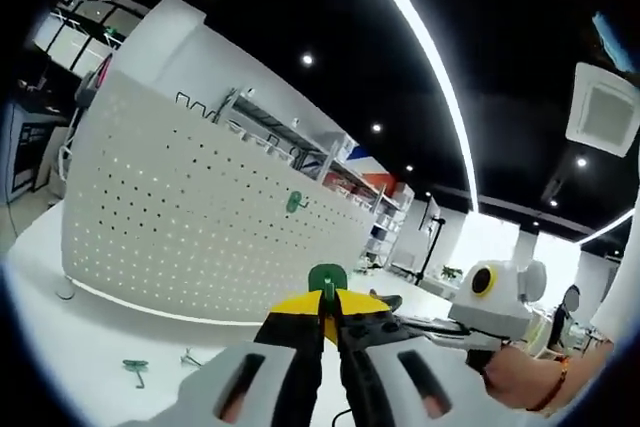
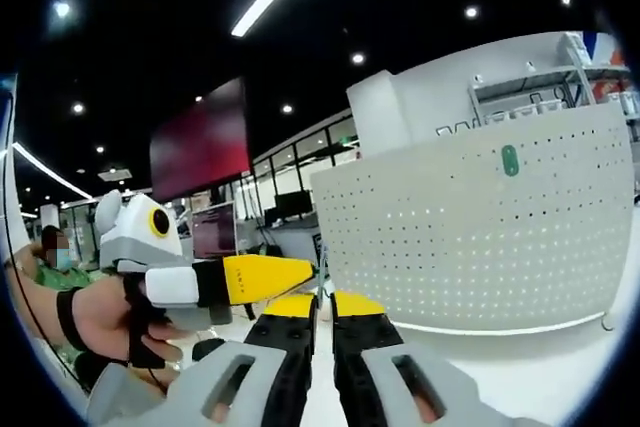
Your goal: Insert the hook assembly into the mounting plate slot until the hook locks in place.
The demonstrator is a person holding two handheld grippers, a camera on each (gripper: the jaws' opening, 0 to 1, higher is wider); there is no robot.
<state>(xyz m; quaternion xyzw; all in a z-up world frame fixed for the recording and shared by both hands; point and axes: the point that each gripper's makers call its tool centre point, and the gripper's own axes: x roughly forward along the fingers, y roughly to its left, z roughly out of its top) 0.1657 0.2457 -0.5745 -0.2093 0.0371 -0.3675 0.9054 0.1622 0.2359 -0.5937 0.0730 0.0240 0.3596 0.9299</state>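
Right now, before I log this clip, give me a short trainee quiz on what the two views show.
1. True or false: a green hook is already mounted on the perforated panel.
2. What is at the tip of the left claw? A) a green-headed hook B) a screwdriver C) nothing
3. Fill in: in the left gripper view, a spare green hook lies on the white ____.
Key: 1 true; 2 A; 3 table.
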